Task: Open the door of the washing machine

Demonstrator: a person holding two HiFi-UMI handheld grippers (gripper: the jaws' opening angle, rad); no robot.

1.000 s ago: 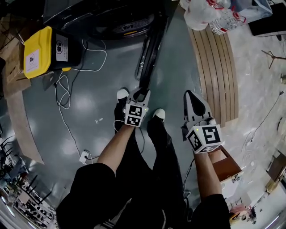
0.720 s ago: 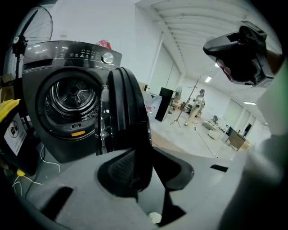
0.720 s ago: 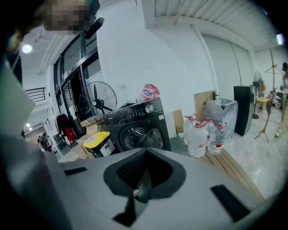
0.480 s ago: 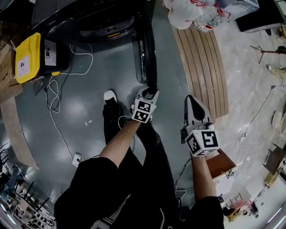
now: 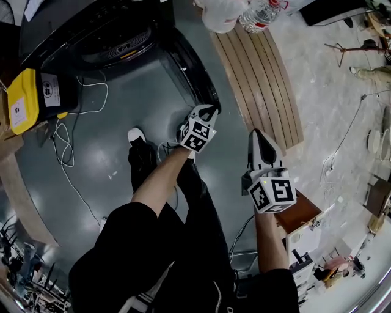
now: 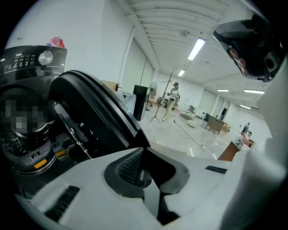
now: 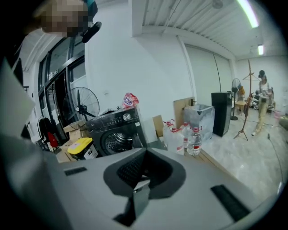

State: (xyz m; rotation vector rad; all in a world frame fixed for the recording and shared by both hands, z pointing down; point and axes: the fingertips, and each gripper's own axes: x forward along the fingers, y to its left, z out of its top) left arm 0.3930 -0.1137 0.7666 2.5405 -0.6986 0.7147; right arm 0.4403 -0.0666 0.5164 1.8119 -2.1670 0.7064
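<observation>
The black washing machine [image 5: 116,43] stands at the top left of the head view, its round door [image 5: 192,70] swung out over the grey floor. My left gripper [image 5: 208,111] sits at the door's free edge. In the left gripper view the door [image 6: 99,112] runs from the drum opening [image 6: 22,130] down to the left gripper [image 6: 145,150]. Its jaws have just been closing and now meet with nothing between them. My right gripper [image 5: 256,136] hangs to the right, away from the door, shut and empty. From the right gripper [image 7: 145,155] the washing machine [image 7: 117,130] shows beyond.
A yellow-lidded box [image 5: 21,101] and white cables [image 5: 67,153] lie left of the machine. A slatted wooden platform [image 5: 256,67] with water bottles [image 5: 259,12] runs along the right. The person's foot [image 5: 135,136] stands on the floor; a small wooden table [image 5: 296,214] is under the right arm.
The door has swung further out from the machine. My left gripper has followed its free edge up and to the right. The right gripper has shifted only a little in the picture.
</observation>
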